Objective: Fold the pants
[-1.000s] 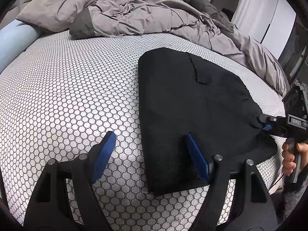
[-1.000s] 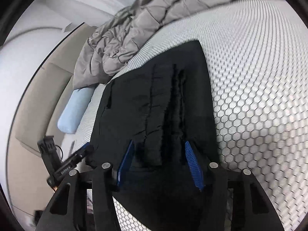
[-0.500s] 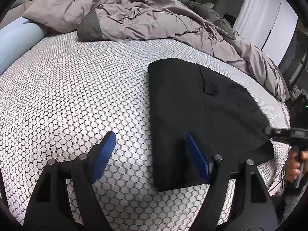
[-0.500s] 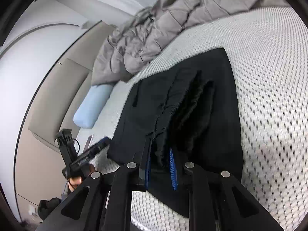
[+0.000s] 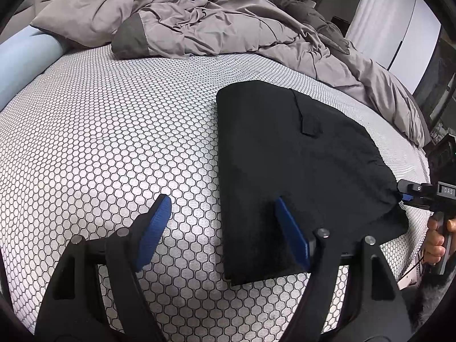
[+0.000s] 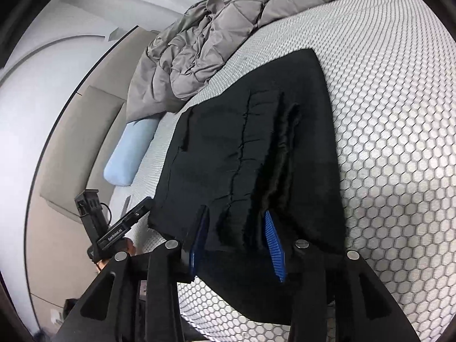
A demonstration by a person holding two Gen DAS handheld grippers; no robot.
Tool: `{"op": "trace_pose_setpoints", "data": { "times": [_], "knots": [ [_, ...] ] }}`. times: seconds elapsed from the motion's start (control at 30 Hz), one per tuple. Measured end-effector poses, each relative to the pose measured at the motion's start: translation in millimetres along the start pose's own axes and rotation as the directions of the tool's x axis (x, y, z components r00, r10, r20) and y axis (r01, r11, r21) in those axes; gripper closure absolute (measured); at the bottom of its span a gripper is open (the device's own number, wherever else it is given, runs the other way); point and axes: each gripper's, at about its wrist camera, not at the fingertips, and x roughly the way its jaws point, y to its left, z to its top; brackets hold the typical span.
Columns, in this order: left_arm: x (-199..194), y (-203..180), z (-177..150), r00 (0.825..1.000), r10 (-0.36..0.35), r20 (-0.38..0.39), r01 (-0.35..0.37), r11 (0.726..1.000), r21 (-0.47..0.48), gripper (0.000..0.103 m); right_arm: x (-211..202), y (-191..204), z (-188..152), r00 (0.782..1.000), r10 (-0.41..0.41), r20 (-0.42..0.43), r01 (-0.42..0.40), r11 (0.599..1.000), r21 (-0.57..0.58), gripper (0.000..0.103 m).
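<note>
Vs. half a sec ago: the right gripper (image 6: 236, 245) had its jaws almost shut, pinching a raised ridge of the black pants (image 6: 256, 142); now the jaws have just been opening again to a mid gap. The bunched waist part of the fabric is between the blue pads (image 6: 273, 245) and has dropped back, flatter than before. Whether the pads press on the cloth now, I cannot tell; the left pad is partly covered by fabric.

The left gripper (image 5: 225, 228) has the same wide gap as before and nothing is held. Its left finger (image 5: 154, 225) is over the bare honeycomb sheet (image 5: 114, 156), its right finger is over the near left part of the pants, and the pants' long left edge runs up between the two fingers.

Pose: both grippers point obliquely down at the bed. In the left wrist view the right gripper comes in from the right edge, its tip at the far-right corner of the pants, and a hand (image 5: 436, 239) holds the handle under it. In the right wrist view the left gripper is seen at lower left, just beside the pants' corner.

Pants: folded, flat on the sheet, in front of both grippers. Grey duvet (image 5: 213, 20) and light blue pillow (image 5: 22, 54) are well beyond the fingers, apart from the pants.
</note>
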Motion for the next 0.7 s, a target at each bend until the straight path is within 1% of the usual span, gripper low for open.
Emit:
{"op": "trace_pose_setpoints", "data": {
  "times": [0.07,0.2,0.23,0.27,0.3,0.4,0.43,0.5,0.53,0.6,0.63,0.67,0.7],
  "knots": [
    [1.6,-1.9,0.5,1.000,0.002,-0.001,-0.002,1.000,0.003,0.030,3.2,-3.3,0.8,1.000,0.014,-0.005,-0.014,1.000,0.006,0.063],
    [4.5,-3.9,1.9,1.000,0.000,-0.005,0.000,1.000,0.008,0.030,25.1,-10.7,-0.1,0.997,0.034,-0.066,-0.033,0.999,0.022,0.063],
    [4.3,-4.1,2.3,1.000,0.000,-0.003,0.000,1.000,0.008,0.030,27.9,-7.9,0.4,0.998,0.018,-0.062,-0.018,1.000,0.001,0.073],
    [3.9,-4.4,2.8,1.000,0.001,-0.001,-0.001,1.000,0.007,0.030,28.0,-4.1,0.8,0.998,0.003,-0.055,-0.004,1.000,-0.019,0.078],
    [2.9,-3.9,3.5,1.000,0.001,0.003,-0.001,1.000,0.004,0.030,28.0,0.0,0.6,0.999,0.005,-0.048,-0.006,0.999,-0.034,0.086],
    [-2.7,-0.1,5.5,1.000,-0.006,0.017,0.006,1.000,-0.003,0.030,8.5,23.5,-2.3,0.998,0.056,0.007,-0.055,0.995,-0.082,0.088],
    [-4.6,0.8,6.1,1.000,-0.006,0.021,0.007,1.000,-0.005,0.030,-5.3,35.2,-5.9,0.995,0.098,0.037,-0.094,0.991,-0.101,0.089],
    [-7.7,3.2,6.5,1.000,-0.008,0.026,0.008,1.000,-0.009,0.030,-23.8,50.4,-14.5,0.989,0.135,0.064,-0.125,0.982,-0.144,0.089],
    [-8.2,3.9,6.5,1.000,-0.010,0.026,0.010,1.000,-0.009,0.030,-27.3,52.3,-18.3,0.990,0.124,0.067,-0.113,0.981,-0.156,0.088],
    [-7.8,4.8,6.1,1.000,-0.010,0.021,0.010,1.000,-0.007,0.030,-23.5,45.3,-24.8,0.996,0.069,0.052,-0.061,0.987,-0.145,0.088],
    [-7.3,4.5,5.9,1.000,-0.008,0.019,0.008,1.000,-0.007,0.030,-11.3,34.0,-28.9,1.000,-0.001,0.017,0.004,0.992,-0.128,0.088],
    [-6.7,3.8,5.8,1.000,-0.010,0.016,0.010,1.000,-0.005,0.030,-1.1,24.6,-31.8,0.998,-0.066,-0.015,0.064,0.991,-0.117,0.087],
    [-6.5,2.4,5.6,1.000,-0.011,0.013,0.011,1.000,0.001,0.030,8.8,15.4,-34.6,0.991,-0.126,-0.042,0.121,0.986,-0.111,0.086]
  ]
}}
